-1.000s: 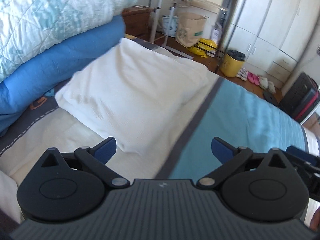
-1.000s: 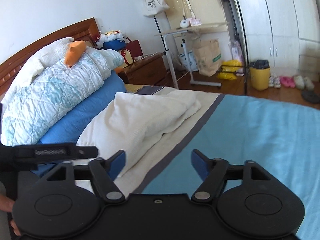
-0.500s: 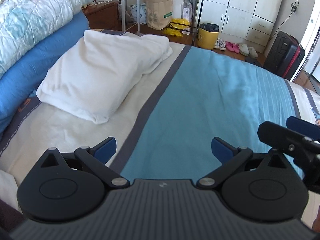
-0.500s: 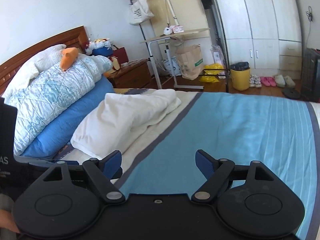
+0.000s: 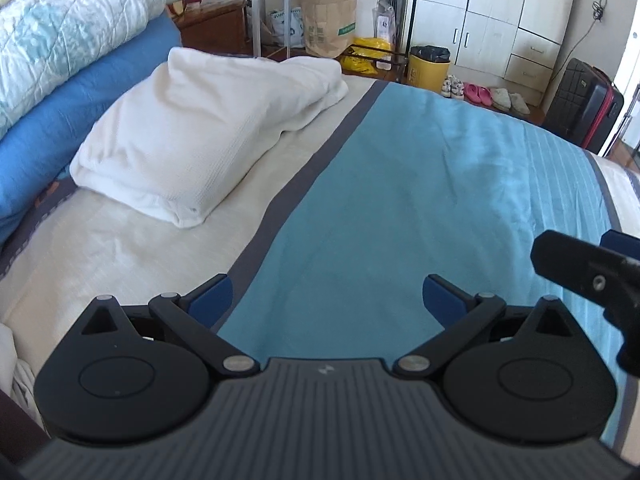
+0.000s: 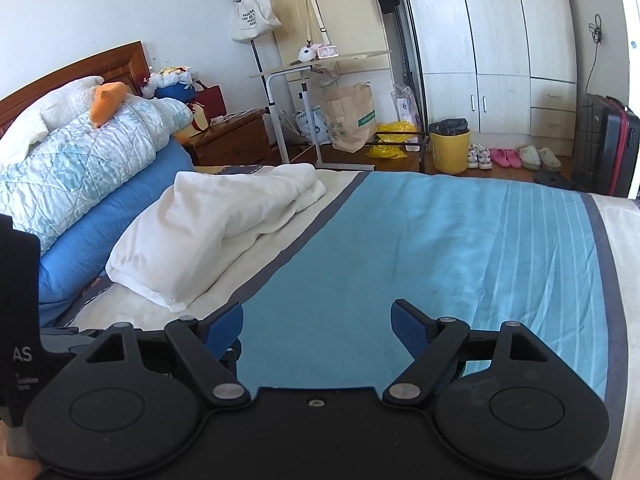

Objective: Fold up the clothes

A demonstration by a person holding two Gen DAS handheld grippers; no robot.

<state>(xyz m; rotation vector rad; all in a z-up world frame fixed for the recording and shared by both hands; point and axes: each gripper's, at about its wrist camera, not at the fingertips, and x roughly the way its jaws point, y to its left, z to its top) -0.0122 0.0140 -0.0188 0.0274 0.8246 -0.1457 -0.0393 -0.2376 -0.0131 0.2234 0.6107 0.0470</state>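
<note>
A folded white garment [image 5: 208,132] lies on the bed's cream strip, to the upper left in the left wrist view; it also shows in the right wrist view [image 6: 216,228]. My left gripper [image 5: 326,300] is open and empty, held over the blue bedspread [image 5: 420,200], well back from the garment. My right gripper [image 6: 318,322] is open and empty above the same bedspread [image 6: 440,248]. Part of the right gripper shows at the right edge of the left wrist view [image 5: 592,276].
A stack of blue and quilted bedding [image 6: 80,168] lies against the headboard at the left. Beyond the bed stand a side table [image 6: 316,64], a paper bag [image 6: 352,116], a yellow bin [image 6: 450,148], a wardrobe [image 6: 500,40] and a suitcase [image 6: 604,144].
Both grippers have pulled back and away from the white garment and turned right, so more of the blue bedspread and the room shows. Both stayed open and empty.
</note>
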